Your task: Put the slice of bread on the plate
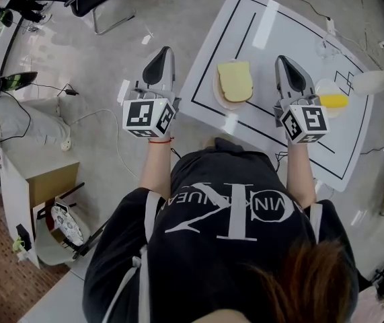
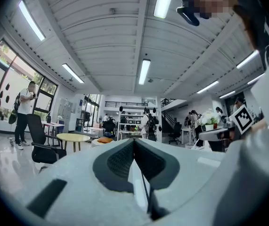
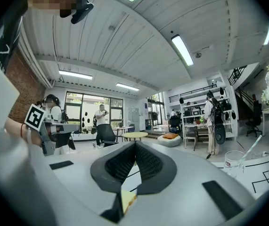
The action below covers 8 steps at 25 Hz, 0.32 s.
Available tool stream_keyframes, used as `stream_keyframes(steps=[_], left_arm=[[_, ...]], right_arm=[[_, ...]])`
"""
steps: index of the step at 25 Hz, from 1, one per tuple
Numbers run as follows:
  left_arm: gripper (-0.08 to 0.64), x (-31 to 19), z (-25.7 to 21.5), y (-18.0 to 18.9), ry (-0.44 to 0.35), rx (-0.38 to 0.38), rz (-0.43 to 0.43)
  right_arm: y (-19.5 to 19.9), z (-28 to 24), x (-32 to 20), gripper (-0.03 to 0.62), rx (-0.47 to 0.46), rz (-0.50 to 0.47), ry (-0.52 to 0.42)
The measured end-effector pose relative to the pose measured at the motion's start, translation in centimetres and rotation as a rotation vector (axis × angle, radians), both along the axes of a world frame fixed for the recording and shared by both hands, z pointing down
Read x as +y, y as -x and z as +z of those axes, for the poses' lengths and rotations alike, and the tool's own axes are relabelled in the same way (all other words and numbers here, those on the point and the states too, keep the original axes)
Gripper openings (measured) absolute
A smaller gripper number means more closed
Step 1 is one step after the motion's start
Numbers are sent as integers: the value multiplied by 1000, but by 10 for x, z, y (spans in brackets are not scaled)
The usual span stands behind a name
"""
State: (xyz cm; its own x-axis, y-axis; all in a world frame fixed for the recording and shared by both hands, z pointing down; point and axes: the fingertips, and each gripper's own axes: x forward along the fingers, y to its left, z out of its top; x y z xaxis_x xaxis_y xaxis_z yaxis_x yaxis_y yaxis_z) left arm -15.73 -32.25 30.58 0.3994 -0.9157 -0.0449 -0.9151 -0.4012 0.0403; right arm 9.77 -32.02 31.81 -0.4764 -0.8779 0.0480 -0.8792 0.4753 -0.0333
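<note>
Left tool (image 1: pixel 165 51) closed, empty | right tool (image 1: pixel 281 60) closed, empty | only head view shows bread (image 1: pixel 235 81) on plate (image 1: pixel 216 94)

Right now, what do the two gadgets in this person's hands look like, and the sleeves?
Both the left gripper and right gripper are pale grey, tapering to pointed jaws lined with dark ridged pads. Each carries a white cube printed with black square markers. The person wears a black short-sleeved T-shirt with white lettering and a thin red band on the left wrist.

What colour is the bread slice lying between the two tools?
The bread slice is pale yellow. The head view shows it best.
</note>
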Motion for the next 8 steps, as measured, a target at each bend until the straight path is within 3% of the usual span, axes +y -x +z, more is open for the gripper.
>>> stream_keyframes(steps=[8], left_arm=[[2, 3, 0, 8, -3, 0, -19]], right_arm=[[7, 2, 1, 2, -6, -15, 7]])
